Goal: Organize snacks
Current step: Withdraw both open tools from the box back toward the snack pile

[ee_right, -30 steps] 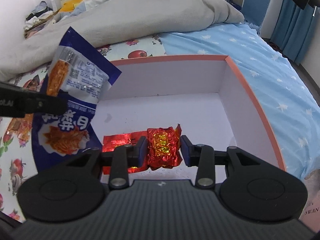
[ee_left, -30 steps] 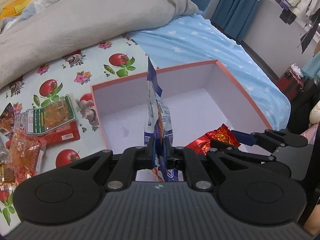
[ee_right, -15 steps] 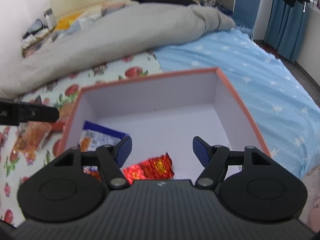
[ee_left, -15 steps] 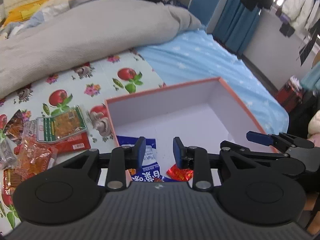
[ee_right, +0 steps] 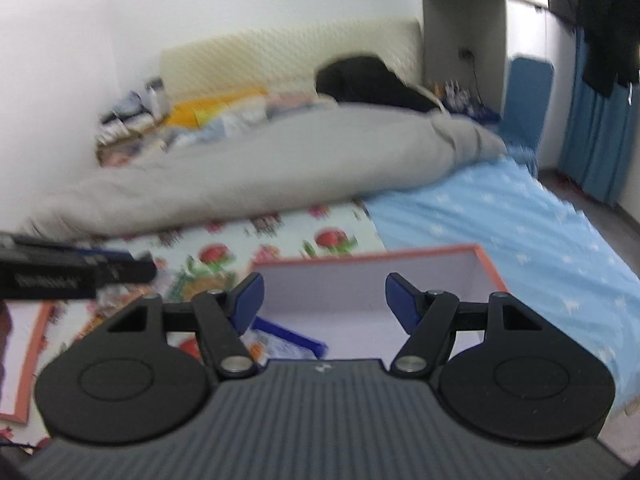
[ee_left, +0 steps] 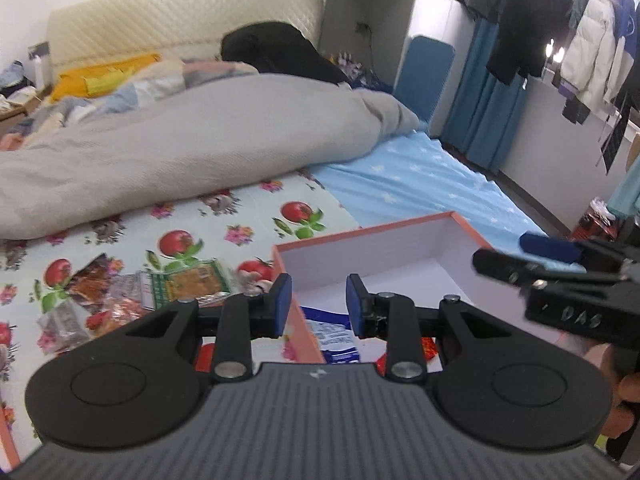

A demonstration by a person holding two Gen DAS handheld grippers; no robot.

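Note:
An orange-rimmed box [ee_left: 384,227] with a white inside lies on the bed; it also shows in the right wrist view [ee_right: 492,266]. A blue snack packet [ee_left: 334,330] and a red foil packet [ee_left: 429,349] lie inside it; the blue packet shows in the right wrist view [ee_right: 288,342]. My left gripper [ee_left: 316,302] is open and empty above the box's left wall. My right gripper [ee_right: 324,300] is open and empty above the box, and shows at the right of the left wrist view [ee_left: 528,256]. Several loose snack packets [ee_left: 188,284] lie on the tomato-print cloth, left of the box.
A grey duvet [ee_left: 180,152] is heaped behind the cloth. Blue star-print sheet [ee_left: 420,180] runs right of the box to the bed's edge. An orange-rimmed lid [ee_right: 30,360] lies at the left. Clothes hang at the far right.
Both grippers let go of their packets, which now lie in the box. Both have since lifted and tilted up, away from the box.

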